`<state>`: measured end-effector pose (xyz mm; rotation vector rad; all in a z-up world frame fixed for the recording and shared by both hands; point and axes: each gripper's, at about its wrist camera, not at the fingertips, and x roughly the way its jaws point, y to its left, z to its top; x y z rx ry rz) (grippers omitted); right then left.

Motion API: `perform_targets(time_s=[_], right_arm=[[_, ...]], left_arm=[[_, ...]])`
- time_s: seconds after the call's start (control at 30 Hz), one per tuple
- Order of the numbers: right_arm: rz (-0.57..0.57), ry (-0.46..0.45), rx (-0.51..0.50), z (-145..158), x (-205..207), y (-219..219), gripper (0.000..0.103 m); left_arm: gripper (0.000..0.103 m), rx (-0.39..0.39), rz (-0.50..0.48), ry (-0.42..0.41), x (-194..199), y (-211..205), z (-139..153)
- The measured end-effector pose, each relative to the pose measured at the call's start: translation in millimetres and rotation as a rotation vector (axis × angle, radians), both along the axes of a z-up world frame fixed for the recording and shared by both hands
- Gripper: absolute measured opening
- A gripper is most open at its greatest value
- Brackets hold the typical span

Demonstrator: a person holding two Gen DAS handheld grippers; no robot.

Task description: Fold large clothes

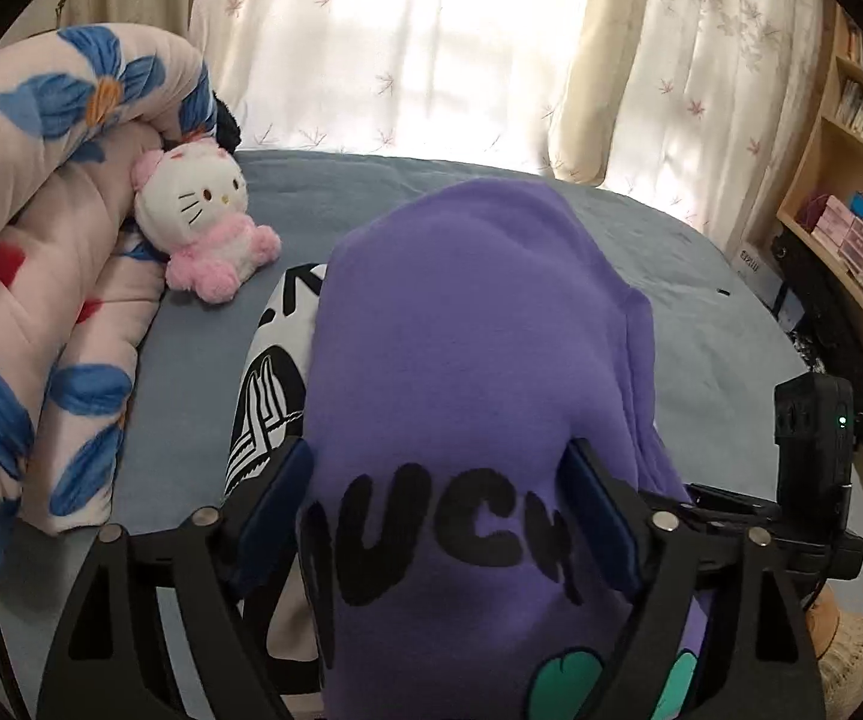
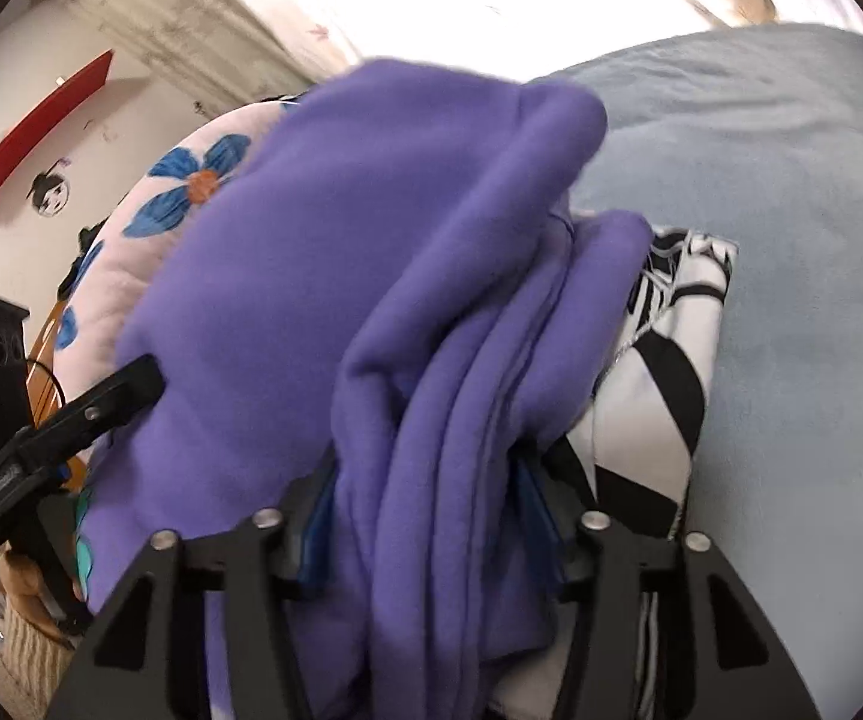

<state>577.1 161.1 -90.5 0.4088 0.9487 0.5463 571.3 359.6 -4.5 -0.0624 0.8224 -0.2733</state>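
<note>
A folded purple sweatshirt (image 1: 467, 312) with black letters fills the middle of the left wrist view. It lies between the fingers of my left gripper (image 1: 440, 510), whose blue pads touch it on both sides at a wide spread. In the right wrist view the same purple sweatshirt (image 2: 311, 228) shows its stacked folded edges, and my right gripper (image 2: 425, 480) has its pads against that bundle. Under and beside it lies a folded black-and-white garment (image 1: 275, 384) (image 2: 665, 372) on the blue-grey bed sheet (image 1: 701, 300).
A rolled pink quilt with blue flowers (image 1: 41, 270) (image 2: 191, 180) runs along the bed's left side, with a white-and-pink plush cat (image 1: 197, 210) against it. Curtains (image 1: 431, 48) hang behind the bed. A wooden bookshelf (image 1: 851, 150) stands at the right.
</note>
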Motion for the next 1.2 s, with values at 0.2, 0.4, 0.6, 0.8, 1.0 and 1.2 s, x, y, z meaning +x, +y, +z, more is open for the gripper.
perform_targets(time_s=[0.2, 0.4, 0.6, 0.8, 1.0, 1.2], right_arm=[[0.0, 0.024, -0.06, 13, -7, 3, 0.068], [-0.004, 0.002, -0.218, 52, -28, -3, 0.071], [-0.012, -0.014, -0.289, 98, -83, -21, 0.072], [-0.005, -0.041, -0.368, 146, -162, -43, 0.072], [0.01, -0.036, -0.379, 188, -249, -78, 0.072], [0.002, -0.089, -0.363, 241, -331, -109, 0.072]], left_arm=[[0.091, -0.024, 0.037, -0.007, -7, 2, 3], [0.091, 0.025, 0.095, 0.035, -37, -8, 29], [0.091, 0.003, 0.13, 0.075, -88, -20, 61], [0.091, 0.063, 0.127, 0.076, -161, -49, 96], [0.091, 0.077, 0.105, 0.143, -242, -88, 119], [0.091, 0.143, 0.077, 0.1, -323, -133, 158]])
